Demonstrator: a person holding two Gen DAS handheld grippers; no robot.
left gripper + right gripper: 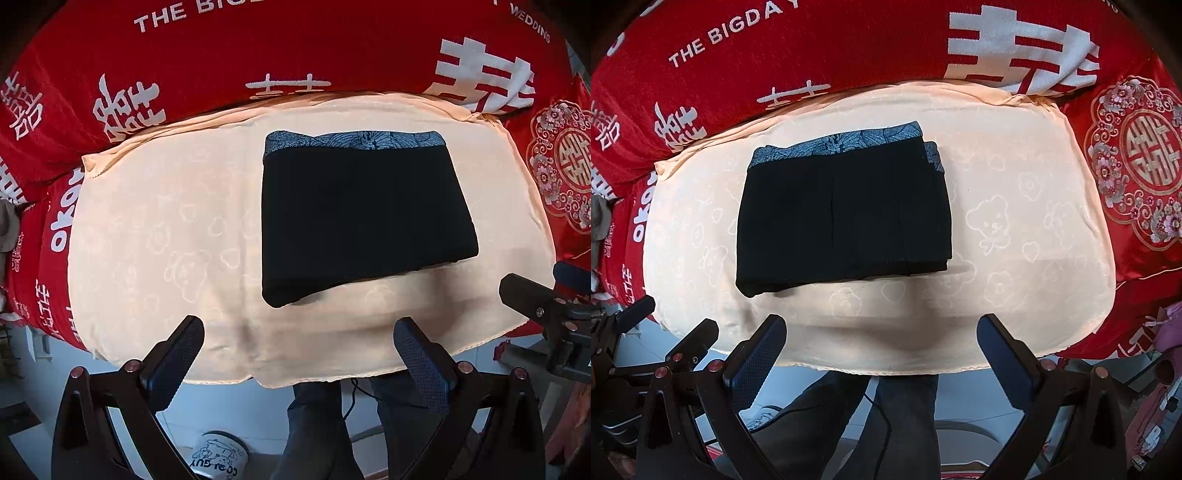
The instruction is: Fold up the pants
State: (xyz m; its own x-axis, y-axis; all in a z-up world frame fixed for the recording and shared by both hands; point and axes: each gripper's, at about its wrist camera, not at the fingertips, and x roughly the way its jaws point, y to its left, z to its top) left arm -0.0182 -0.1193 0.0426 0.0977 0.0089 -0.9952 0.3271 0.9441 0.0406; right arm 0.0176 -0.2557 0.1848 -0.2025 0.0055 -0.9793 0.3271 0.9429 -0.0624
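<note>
Left wrist: right gripper [546, 306] cut off, state unclear. Pants [362, 218] folded, ahead of left gripper [299, 339], spread, empty.

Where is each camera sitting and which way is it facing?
Left wrist: on the left gripper, looking forward over the cream towel; the person's legs and the right gripper show.
Right wrist: on the right gripper, facing likewise; the left gripper shows.
Both share the folded black pants and red blanket.
</note>
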